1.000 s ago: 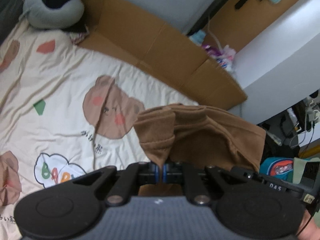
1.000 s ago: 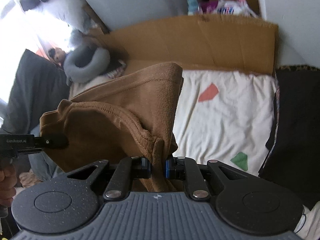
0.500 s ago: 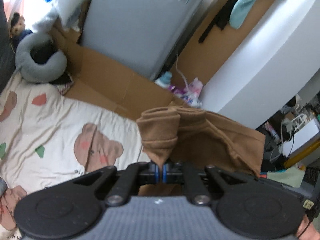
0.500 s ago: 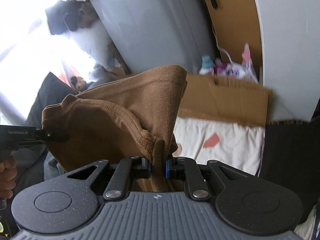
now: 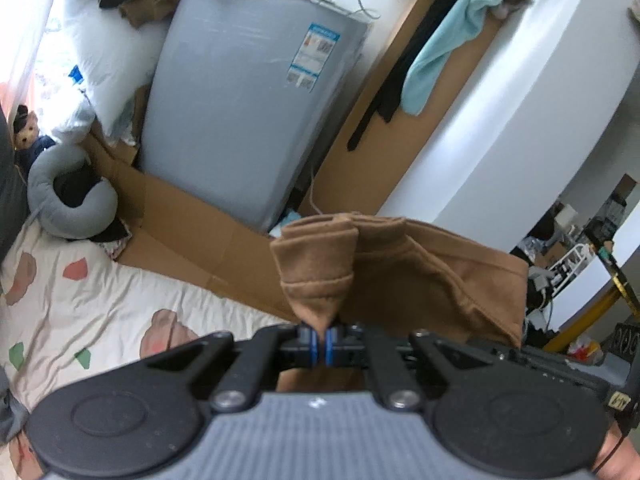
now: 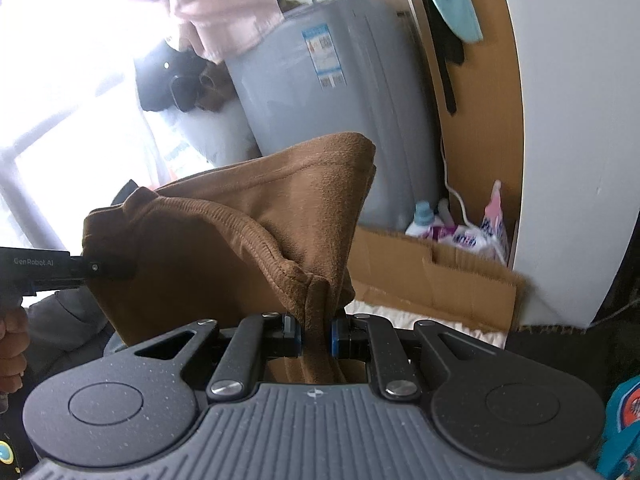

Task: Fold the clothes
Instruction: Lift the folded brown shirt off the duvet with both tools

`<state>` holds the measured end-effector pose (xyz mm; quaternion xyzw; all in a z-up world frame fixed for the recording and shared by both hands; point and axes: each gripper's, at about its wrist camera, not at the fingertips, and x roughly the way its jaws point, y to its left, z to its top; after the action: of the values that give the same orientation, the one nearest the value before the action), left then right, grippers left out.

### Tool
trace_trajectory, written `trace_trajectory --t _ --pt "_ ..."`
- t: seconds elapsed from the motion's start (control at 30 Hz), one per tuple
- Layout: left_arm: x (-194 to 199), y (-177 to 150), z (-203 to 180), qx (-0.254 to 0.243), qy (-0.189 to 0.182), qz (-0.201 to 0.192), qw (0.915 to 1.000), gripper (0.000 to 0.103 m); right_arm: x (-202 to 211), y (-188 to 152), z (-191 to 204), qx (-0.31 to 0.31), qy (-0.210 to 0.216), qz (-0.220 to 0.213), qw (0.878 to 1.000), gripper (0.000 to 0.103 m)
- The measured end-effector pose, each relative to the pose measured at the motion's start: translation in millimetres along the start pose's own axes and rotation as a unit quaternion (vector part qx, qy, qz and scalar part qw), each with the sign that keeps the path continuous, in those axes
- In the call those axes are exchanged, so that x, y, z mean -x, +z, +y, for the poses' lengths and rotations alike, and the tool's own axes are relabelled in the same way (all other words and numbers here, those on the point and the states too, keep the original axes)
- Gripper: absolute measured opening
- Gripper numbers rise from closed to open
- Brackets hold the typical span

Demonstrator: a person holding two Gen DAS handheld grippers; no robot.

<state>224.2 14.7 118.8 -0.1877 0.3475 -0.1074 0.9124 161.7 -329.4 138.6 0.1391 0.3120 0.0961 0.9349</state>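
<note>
**Inspector:** Report the left gripper [image 5: 321, 345].

**Assistant:** Its jaws are clenched on a pinched corner of the brown, soft-knit garment [image 5: 404, 280]. The cloth rises from between the blue-edged pads and spreads to the right as a folded, hemmed band.

**Inspector:** And the right gripper [image 6: 316, 338]?

**Assistant:** Clamped on a bunched fold of the same brown garment, beside a ribbed seam. A thicker wad sits between these pads than on the left side.

**Inspector:** Where does the garment sit?

**Assistant:** In the air, stretched between the two grippers, clear of the cream bedsheet printed with bears and coloured patches [image 5: 80, 304]. In the right wrist view the left gripper comes in from the left edge, its tip against the cloth's far corner, with a hand [image 6: 12, 348] below it.

**Inspector:** Surroundings?

**Assistant:** A flattened brown cardboard sheet [image 5: 192, 236] lies along the far edge of the bedsheet. Behind it stands a tall grey appliance with a printed label [image 5: 248, 92]. A grey U-shaped neck pillow [image 5: 72, 204] rests at the sheet's far left corner. A light blue towel [image 5: 448, 40] hangs at upper right.
</note>
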Motion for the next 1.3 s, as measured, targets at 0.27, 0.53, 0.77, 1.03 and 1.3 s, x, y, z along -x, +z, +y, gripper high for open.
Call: trace_trajectory --t 0.27,0.53,0.77,1.03,1.3 --pt "6.3 -7.4 -13.3 -0.012 -0.011 0.004 0.9999 0.004 27.6 -2.9 -7.4 -0.003 -0.002 -0.007 1.000 0.012" --pt "-24.4 -18.9 -29.9 -0.021 -0.055 0.024 0.9980 0.004 48.0 -20.3 -36.7 -0.017 -0.031 -0.010 0.999 0.012" --pt "-56.3 -26.2 -56.0 -0.034 -0.096 0.035 0.9942 0.004 69.4 -39.2 -59.8 -0.040 -0.068 -0.022 0.997 0.012" --pt "-86.5 -41.6 -84.3 -0.047 -0.137 0.057 0.9877 0.004 101.4 -55.9 -80.7 -0.046 -0.112 -0.032 0.992 0.012" --pt "-112.2 -54.2 -109.6 -0.047 -0.183 0.072 0.9793 0.004 135.0 -68.4 -103.5 -0.054 -0.144 -0.046 0.987 0.012"
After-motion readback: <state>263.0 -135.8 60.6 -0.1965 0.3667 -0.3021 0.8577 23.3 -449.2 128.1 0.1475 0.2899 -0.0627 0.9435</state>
